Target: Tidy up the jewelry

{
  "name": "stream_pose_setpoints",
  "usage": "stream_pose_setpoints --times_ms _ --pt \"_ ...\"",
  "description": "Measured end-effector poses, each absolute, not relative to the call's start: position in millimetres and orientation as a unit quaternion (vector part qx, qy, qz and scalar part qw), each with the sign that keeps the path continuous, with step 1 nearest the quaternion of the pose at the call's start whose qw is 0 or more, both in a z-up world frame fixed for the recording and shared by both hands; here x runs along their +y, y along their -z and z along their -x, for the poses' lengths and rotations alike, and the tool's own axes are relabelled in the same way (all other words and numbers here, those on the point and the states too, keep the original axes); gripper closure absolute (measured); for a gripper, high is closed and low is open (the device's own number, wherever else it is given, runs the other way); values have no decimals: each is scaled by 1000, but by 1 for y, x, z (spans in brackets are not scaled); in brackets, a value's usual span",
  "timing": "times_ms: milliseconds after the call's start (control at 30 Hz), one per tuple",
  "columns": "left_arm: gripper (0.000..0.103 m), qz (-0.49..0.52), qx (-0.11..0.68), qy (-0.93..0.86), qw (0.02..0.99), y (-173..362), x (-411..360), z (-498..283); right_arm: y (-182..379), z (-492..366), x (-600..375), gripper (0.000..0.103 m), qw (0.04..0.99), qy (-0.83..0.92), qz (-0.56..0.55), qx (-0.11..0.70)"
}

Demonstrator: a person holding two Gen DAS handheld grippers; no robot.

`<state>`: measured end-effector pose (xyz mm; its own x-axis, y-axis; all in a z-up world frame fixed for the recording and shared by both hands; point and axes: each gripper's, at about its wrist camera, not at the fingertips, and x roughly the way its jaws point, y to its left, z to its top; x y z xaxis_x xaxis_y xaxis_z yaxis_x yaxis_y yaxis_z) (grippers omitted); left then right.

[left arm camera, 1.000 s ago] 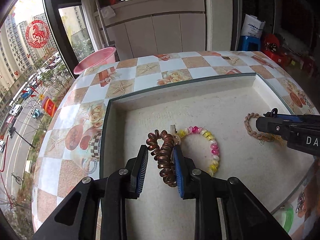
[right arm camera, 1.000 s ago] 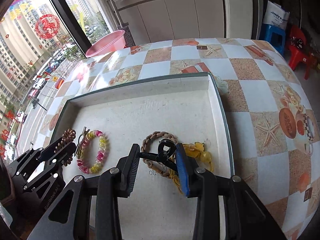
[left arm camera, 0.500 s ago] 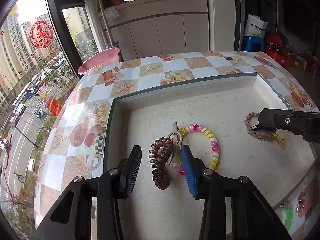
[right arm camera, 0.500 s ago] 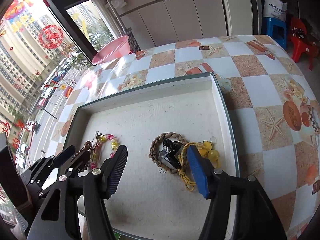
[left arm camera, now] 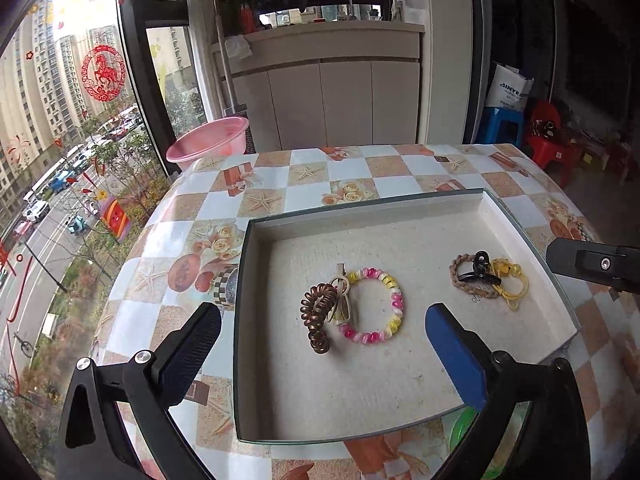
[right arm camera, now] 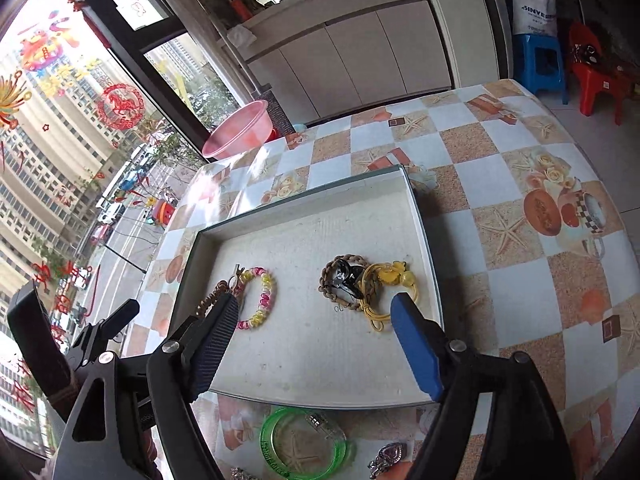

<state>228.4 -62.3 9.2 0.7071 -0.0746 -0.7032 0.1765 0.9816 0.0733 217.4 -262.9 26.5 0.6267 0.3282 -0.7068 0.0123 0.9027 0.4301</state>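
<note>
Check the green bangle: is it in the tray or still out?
Out. The green bangle lies on the tablecloth, just outside the tray's near wall.

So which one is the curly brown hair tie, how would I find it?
Look in the shallow white tray on the checkered table, at the cluster on its left. The curly brown hair tie lies at that cluster's left edge, touching the pink and yellow beaded bracelet. It is the only coiled, phone-cord spiral, shiny copper brown.
</note>
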Motion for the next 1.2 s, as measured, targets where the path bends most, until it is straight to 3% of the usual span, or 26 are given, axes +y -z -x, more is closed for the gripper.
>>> stream_pose_setpoints --times_ms 133,700,1200 --pt "0 -59 374 78 922 -16 -58 -208 -32 -192 -266 0 883 -89 -196 416" --pt "0 -71 382 110 915 -15 -60 -123 -34 -94 -256 0 910 -35 -123 394" --pt "0 -76 418 124 897 13 -61 -88 -7 -51 -262 0 885 -12 -92 457"
